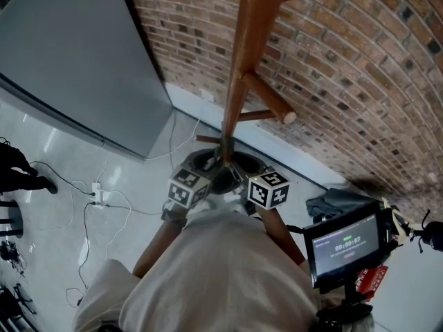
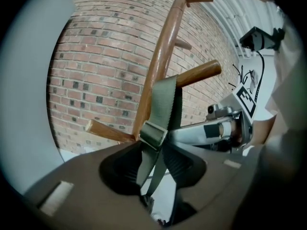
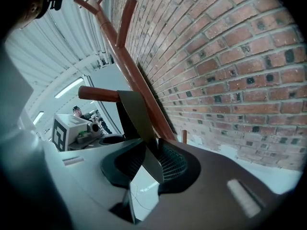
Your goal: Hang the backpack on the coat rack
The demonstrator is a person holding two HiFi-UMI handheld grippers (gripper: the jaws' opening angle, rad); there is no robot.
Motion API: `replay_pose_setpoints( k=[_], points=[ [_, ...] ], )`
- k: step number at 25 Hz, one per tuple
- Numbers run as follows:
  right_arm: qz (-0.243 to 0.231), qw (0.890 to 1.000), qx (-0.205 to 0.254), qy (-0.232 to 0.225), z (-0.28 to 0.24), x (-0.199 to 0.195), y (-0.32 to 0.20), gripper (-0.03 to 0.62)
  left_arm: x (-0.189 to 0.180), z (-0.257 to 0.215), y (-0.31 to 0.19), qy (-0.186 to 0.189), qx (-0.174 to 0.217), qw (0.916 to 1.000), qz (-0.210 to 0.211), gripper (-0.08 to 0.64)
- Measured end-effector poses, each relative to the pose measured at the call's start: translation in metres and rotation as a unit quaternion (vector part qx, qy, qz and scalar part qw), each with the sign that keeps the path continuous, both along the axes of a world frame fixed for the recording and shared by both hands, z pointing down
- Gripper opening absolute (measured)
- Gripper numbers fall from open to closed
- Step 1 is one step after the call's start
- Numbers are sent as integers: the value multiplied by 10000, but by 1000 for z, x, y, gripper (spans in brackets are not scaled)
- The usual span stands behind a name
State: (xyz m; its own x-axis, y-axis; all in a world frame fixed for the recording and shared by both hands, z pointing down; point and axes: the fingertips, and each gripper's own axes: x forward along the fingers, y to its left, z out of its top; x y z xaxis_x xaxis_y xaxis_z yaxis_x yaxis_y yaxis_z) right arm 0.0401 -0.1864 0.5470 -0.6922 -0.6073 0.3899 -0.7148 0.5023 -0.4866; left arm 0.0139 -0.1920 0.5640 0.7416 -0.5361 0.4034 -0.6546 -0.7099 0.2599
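The wooden coat rack pole (image 1: 242, 61) rises in front of me, with a peg (image 1: 270, 99) sticking out toward the right. A grey-green backpack strap (image 2: 163, 104) with a buckle (image 2: 153, 134) is draped over a peg (image 2: 199, 73) and hangs down between the jaws of my left gripper (image 2: 153, 169). The pads stand apart from it. The same strap (image 3: 136, 119) drops from the peg (image 3: 98, 94) through my right gripper (image 3: 146, 169), whose jaws also show a gap. Both grippers (image 1: 203, 163) (image 1: 243, 166) sit side by side at the pole. The bag's body is hidden.
A brick wall (image 1: 346, 61) stands right behind the rack and a grey panel (image 1: 76, 61) to its left. Cables and a power strip (image 1: 97, 198) lie on the pale floor. A screen on a stand (image 1: 344, 244) is at my right.
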Motion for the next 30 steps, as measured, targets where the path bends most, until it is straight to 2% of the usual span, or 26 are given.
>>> replay_pose_setpoints(
  k=[5, 14, 20, 25, 30],
  points=[
    [35, 10000, -80, -25, 0, 4, 2, 112, -6, 0, -3, -22, 16, 9999, -134, 184],
    [118, 9997, -139, -153, -11, 12, 10, 104, -11, -4, 6, -171, 63, 9997, -183, 181],
    [-3, 9998, 221, -26, -45, 17, 11, 89, -13, -37, 10, -209, 345, 9989, -239, 125],
    [-76, 9988, 479, 89, -73, 21, 7, 57, -22, -72, -1, -226, 771, 9960, -387, 35],
    [-80, 9965, 747, 368, -96, 27, -6, 11, -28, -109, -20, -211, 1235, 9912, -417, 16]
  ],
)
